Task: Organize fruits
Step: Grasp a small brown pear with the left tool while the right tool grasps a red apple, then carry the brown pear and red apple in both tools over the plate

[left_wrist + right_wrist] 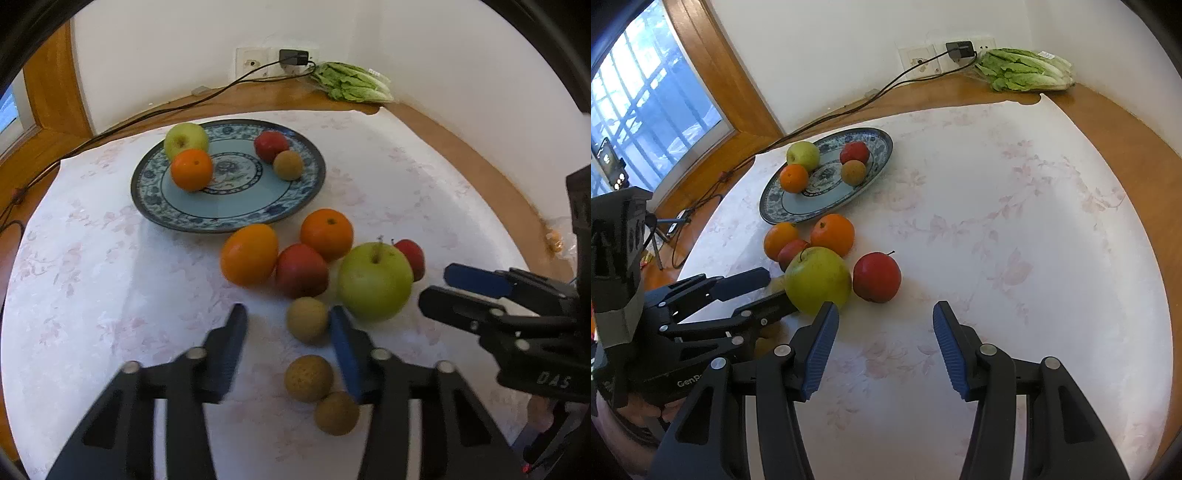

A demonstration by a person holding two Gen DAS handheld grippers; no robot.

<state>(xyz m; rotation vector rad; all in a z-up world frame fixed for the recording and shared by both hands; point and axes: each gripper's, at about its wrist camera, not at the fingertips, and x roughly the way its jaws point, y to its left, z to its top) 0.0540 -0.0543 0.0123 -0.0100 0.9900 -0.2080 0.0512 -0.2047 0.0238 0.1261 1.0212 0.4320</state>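
Observation:
A blue patterned plate (229,219) holds a green apple (185,139), an orange (191,169), a red fruit (270,145) and a small brown fruit (288,165). In front of it on the cloth lie two oranges (249,254), a red apple (301,269), a big green apple (375,280) and three brown fruits. My left gripper (288,323) is open around one brown fruit (308,319), which touches only the right finger. My right gripper (884,321) stands open and empty beside the green apple (817,278) and a red apple (876,277).
A bag of lettuce (351,83) lies at the back by the wall. A charger (293,57) is plugged in there, and its cable runs left across the wooden table. A window (646,92) and a phone on a tripod (613,168) stand at the left.

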